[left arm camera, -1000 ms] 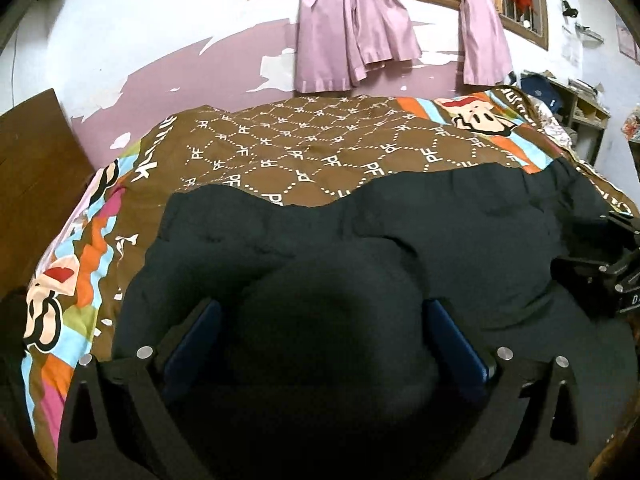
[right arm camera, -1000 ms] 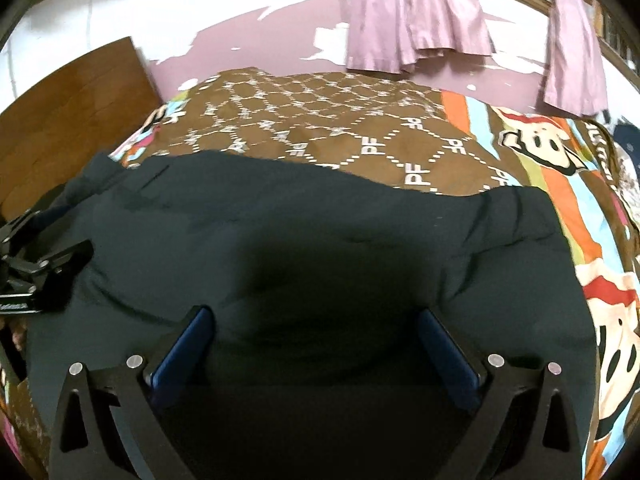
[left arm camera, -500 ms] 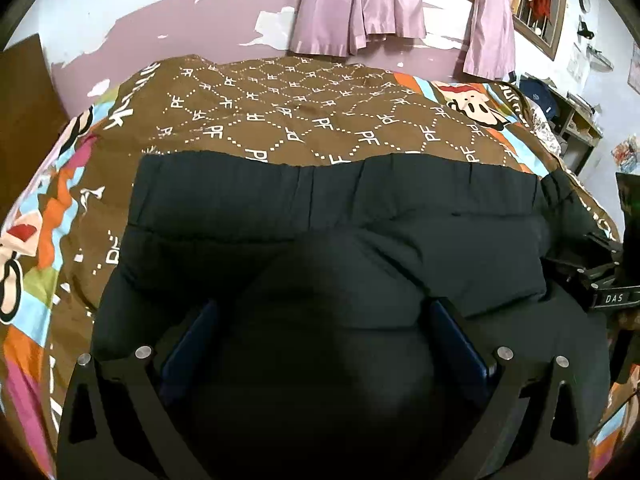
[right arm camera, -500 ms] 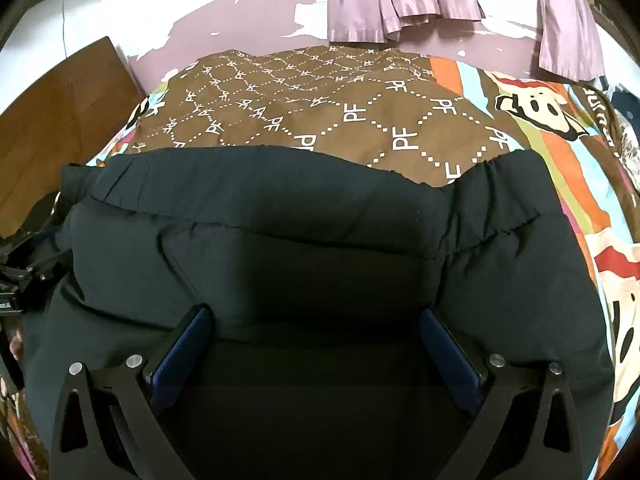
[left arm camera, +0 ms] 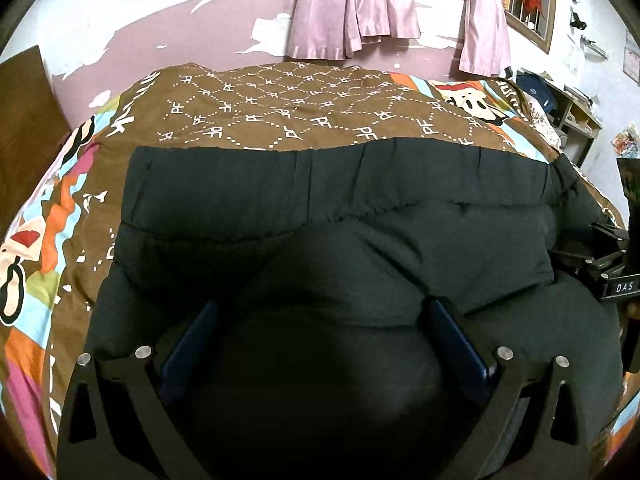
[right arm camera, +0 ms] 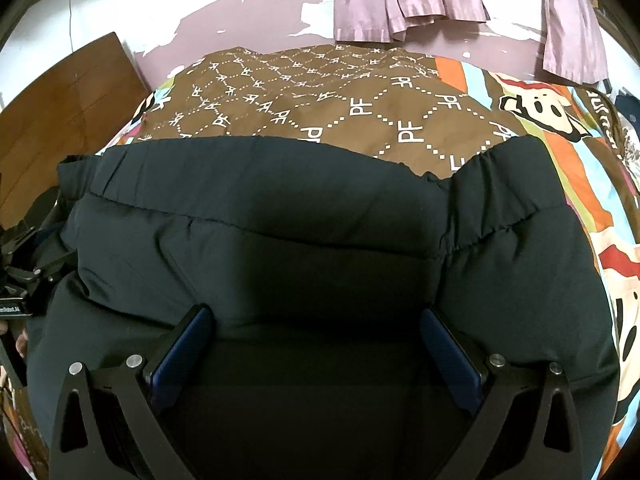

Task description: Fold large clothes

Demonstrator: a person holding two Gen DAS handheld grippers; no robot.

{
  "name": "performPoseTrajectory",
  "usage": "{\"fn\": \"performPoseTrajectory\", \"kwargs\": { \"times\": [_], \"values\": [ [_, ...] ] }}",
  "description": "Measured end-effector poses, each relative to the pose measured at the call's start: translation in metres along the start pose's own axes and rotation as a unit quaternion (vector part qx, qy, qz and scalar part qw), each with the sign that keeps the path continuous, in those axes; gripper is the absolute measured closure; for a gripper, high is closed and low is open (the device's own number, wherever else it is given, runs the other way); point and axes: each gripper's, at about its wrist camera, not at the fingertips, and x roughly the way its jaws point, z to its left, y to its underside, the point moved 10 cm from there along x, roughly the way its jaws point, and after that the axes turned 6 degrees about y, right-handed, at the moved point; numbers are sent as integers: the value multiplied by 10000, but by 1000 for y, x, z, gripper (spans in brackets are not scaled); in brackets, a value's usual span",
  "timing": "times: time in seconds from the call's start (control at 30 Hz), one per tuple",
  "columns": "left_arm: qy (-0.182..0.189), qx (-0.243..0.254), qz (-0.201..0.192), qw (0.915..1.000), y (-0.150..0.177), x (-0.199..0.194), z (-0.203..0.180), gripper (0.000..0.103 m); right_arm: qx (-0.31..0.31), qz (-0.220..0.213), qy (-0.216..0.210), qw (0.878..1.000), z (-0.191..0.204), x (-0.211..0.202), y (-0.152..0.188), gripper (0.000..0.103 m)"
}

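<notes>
A large black padded jacket point(left arm camera: 320, 200) point(right arm camera: 280, 208) lies across the patterned bedspread point(left arm camera: 300, 104) point(right arm camera: 320, 92), its gathered hem along the far edge. A puffy fold of it bulges up between the blue pads of my left gripper point(left arm camera: 316, 312), whose jaws stand wide apart. My right gripper point(right arm camera: 316, 316) is just as wide, with jacket fabric filling its gap and hiding the fingertips. Each gripper shows at the edge of the other's view: the right one point(left arm camera: 604, 276) at the jacket's right side, the left one point(right arm camera: 24, 280) at its left side.
A wooden board point(right arm camera: 60, 112) stands at the bed's left side. Pink curtains point(left arm camera: 352, 8) hang on the peeling wall behind the bed. A cluttered shelf point(left arm camera: 572, 108) stands past the bed's right corner. Bare bedspread lies beyond the jacket's hem.
Both views have risen and tipped down over the jacket, so its far hem now shows as a flat band. The jaws kept the same width.
</notes>
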Motion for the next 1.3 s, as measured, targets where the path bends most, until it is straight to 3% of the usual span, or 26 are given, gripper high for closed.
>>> {"fn": "performPoseTrajectory", "kwargs": {
  "times": [0.43, 0.63, 0.73, 0.87, 1.0, 1.13, 1.23, 1.3],
  "values": [
    [54, 103, -218, 9997, 3, -7, -1, 1, 38, -615, -133, 9980, 1, -16, 2, 0],
    [85, 150, -364, 9992, 6, -13, -6, 1, 104, -670, -253, 9974, 2, -20, 3, 0],
    [36, 110, -383, 9992, 6, -16, -5, 1, 47, -694, -134, 9975, 3, -26, 5, 0],
    [-364, -48, -639, 9973, 5, -40, 6, 1, -19, -1007, 277, 9945, -9, -51, 9, 0],
    [-365, -305, -971, 9941, 6, -70, 24, 1, -206, -1401, 678, 9876, -34, -81, 6, 0],
    [-317, -541, -874, 9942, 8, -79, 47, 1, 39, -1468, 922, 9849, -77, -97, 7, 0],
    [-12, -849, -639, 9943, 17, -75, 62, 1, 515, -1344, 854, 9859, -109, -96, 12, 0],
    [297, -1212, -443, 9912, 26, -72, 69, 1, 950, -1018, 665, 9880, -128, -82, 23, 0]
  ]
}}
